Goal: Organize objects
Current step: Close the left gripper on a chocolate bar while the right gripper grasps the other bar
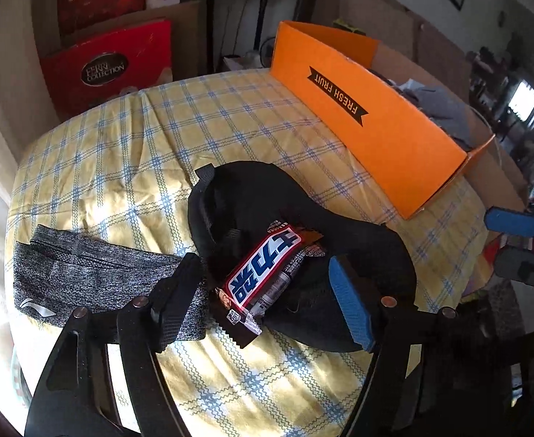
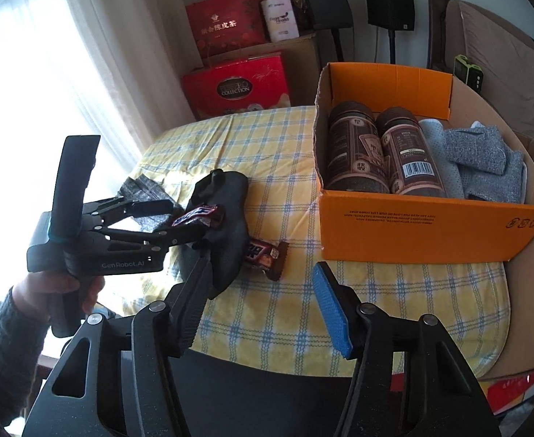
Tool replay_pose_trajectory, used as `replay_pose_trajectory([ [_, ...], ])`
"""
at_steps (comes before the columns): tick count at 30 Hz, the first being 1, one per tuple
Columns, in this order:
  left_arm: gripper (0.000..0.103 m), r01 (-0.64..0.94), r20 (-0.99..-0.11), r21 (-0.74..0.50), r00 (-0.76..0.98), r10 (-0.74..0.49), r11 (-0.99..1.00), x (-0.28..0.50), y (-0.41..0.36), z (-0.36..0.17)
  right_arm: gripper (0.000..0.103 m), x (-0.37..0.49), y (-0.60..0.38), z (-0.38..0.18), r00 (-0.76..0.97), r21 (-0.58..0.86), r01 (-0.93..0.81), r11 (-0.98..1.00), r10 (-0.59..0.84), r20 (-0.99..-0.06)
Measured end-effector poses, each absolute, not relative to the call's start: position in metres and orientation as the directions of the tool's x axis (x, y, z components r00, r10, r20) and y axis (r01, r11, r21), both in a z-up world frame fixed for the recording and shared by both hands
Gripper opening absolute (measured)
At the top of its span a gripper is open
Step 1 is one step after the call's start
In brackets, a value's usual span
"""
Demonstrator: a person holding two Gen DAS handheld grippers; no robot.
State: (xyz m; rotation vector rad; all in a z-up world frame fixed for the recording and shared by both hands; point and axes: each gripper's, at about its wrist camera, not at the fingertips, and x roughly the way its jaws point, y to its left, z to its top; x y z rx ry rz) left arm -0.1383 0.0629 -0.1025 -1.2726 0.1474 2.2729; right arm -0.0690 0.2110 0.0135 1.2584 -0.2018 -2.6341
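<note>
Through my left wrist camera, my left gripper (image 1: 267, 287) sits low in the centre of the frame, its jaws spread to either side of a candy bar (image 1: 263, 273) with a red, white and blue wrapper. The pads do not press on the bar; it lies between them, resting on a black cap (image 1: 267, 196) on the yellow checked cloth (image 1: 121, 153). A folded grey garment (image 1: 84, 276) lies at lower left, just beside the cap. At upper right stands the orange box (image 1: 376, 123), printed "FRESH FRUIT", well apart from the bar. The blue pad of my right gripper (image 1: 514, 235) pokes in at the right edge.

Through my right wrist camera, my right gripper (image 2: 259, 302) fills the bottom of the frame, jaws parted and nothing between them but the cloth. A second candy bar (image 2: 267, 255) lies just above them, touching the cap's edge. At left, my hand (image 2: 59, 287) holds the left gripper, whose fingers reach to the first bar on the cap. At upper right the orange box holds two brown canisters (image 2: 383, 149) lying side by side and grey cloths (image 2: 478, 160) beside them.
</note>
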Motion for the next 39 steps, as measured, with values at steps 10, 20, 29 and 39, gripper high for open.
replay_pose_trajectory([
  [10,0.035,-0.475,-0.828,-0.215,-0.374,0.417,-0.853,-0.149,0.064,-0.111,0.037,-0.086,0.223,-0.026,-0.562,0.208,0.133,-0.969,-0.247,-0.79],
  [20,0.03,-0.351,-0.792,-0.312,-0.416,0.446,-0.883,-0.143,0.038,-0.087,0.029,-0.102,0.197,-0.041,-0.53,0.226,0.184,-0.957,-0.29,-0.797],
  [29,0.03,-0.266,-0.766,-0.364,-0.46,0.45,-0.892,-0.12,-0.001,-0.071,0.028,-0.108,0.166,-0.036,-0.524,0.223,0.244,-0.944,-0.322,-0.788],
  [39,0.03,-0.241,-0.773,-0.371,-0.455,0.442,-0.897,-0.103,-0.013,-0.079,0.028,-0.128,0.143,-0.039,-0.521,0.038,0.36,-0.932,-0.234,-0.821],
])
